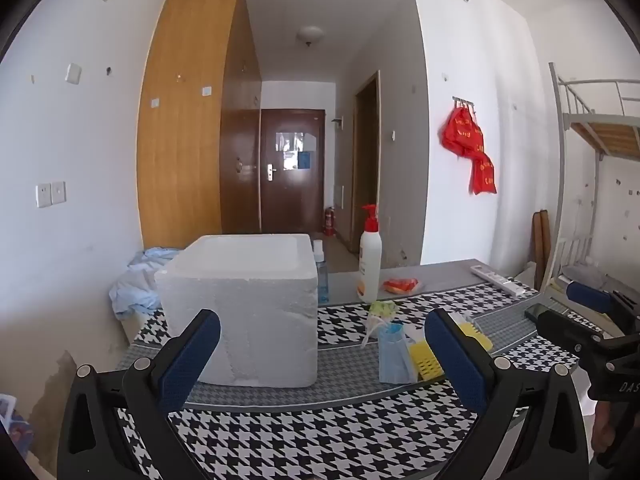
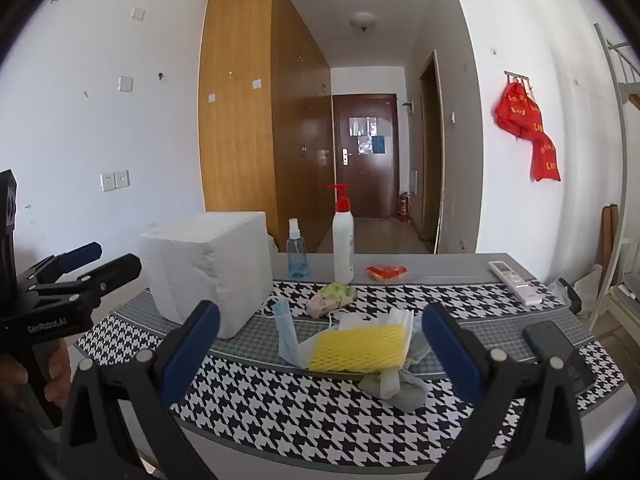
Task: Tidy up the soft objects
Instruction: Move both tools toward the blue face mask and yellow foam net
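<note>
A white foam box [image 1: 244, 304] [image 2: 208, 272] stands on the houndstooth cloth [image 1: 320, 440] [image 2: 320, 412]. To its right lie a blue face mask [image 1: 394, 354] [image 2: 286, 330], a yellow foam net [image 1: 426, 360] [image 2: 358, 348] on white tissue, a grey sock [image 2: 400, 390] and a green-pink crumpled cloth [image 1: 382, 307] [image 2: 332, 298]. My left gripper [image 1: 320, 354] is open and empty, in front of the box. My right gripper [image 2: 320, 346] is open and empty, just short of the yellow net. Each gripper shows at the edge of the other's view.
A white pump bottle [image 1: 369, 258] [image 2: 343, 240] and a blue spray bottle [image 2: 297, 250] stand behind the pile. A red packet [image 2: 386, 271], a white remote [image 2: 514, 282] and a black phone [image 2: 558, 350] lie to the right. Blue cloth [image 1: 136, 284] is heaped left of the box.
</note>
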The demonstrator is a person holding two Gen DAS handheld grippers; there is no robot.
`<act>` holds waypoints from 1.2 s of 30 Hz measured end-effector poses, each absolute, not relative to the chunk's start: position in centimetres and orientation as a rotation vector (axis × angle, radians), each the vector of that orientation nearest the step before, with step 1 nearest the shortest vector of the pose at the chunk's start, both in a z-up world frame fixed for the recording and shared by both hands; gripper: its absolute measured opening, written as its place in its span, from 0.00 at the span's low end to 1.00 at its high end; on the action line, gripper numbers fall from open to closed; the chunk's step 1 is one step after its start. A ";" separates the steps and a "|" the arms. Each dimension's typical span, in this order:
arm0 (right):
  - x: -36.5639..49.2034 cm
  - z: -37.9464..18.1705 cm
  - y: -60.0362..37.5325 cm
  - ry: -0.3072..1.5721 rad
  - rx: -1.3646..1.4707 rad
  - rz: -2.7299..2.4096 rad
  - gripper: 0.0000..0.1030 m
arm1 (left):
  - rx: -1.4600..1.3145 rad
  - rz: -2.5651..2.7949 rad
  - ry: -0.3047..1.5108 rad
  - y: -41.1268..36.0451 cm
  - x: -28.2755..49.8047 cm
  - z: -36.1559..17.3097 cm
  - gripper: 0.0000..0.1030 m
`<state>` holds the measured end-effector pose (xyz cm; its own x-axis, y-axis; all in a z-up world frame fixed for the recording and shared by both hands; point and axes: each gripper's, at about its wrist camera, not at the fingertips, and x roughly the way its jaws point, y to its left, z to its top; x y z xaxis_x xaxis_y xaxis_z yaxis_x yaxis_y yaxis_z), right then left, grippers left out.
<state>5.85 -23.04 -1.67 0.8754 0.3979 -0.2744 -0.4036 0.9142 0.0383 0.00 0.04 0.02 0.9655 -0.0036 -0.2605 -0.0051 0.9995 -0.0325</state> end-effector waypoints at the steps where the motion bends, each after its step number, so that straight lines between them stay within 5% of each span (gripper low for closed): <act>1: 5.9 -1.7 -23.1 0.291 -0.011 0.416 0.99 | 0.003 0.009 0.262 -0.2 0.0 0.0 0.99; 36: 5.4 -1.2 -23.6 0.251 -0.005 0.392 0.99 | -0.042 0.023 0.248 -0.2 0.1 0.0 0.99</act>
<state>5.43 -23.62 -1.17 0.8937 0.3774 -0.2427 -0.3787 0.9245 0.0433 0.15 -0.16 -0.02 0.9691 0.0180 -0.2459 -0.0284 0.9988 -0.0390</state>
